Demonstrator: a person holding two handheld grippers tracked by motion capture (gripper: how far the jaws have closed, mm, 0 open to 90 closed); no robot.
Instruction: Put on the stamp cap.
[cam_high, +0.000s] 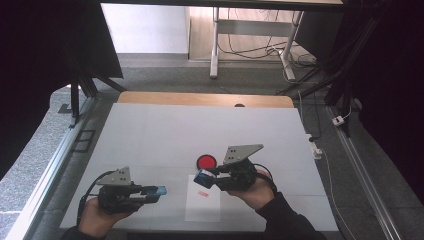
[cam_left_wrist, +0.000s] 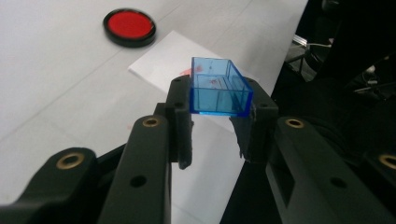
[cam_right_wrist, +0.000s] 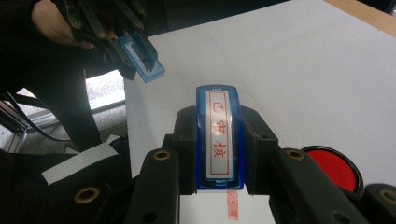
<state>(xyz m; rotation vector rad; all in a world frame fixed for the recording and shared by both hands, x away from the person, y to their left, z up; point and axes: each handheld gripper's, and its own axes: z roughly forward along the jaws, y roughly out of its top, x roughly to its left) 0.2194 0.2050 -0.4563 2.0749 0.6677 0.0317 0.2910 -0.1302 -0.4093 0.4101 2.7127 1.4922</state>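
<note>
One red imprint already on paper sheet (cam_high: 202, 205); my left gripper (cam_left_wrist: 219, 116) is clamped on blue cap (cam_left_wrist: 218, 88), right gripper (cam_right_wrist: 219, 154) on stamp (cam_right_wrist: 219, 140) (recapping left, I reckon).

Blue stamp (cam_right_wrist: 219, 140) between claw jaws

Your left tool (cam_high: 161, 190) and right tool (cam_high: 204, 176) are matte black, each topped behind the tips by a grey three-cornered plate (cam_high: 242, 152). Brass-ringed screws (cam_left_wrist: 151, 122) stud the linkages; black cables (cam_high: 86, 196) trail rearward. Your sleeves (cam_high: 286, 220) are dark.
</note>
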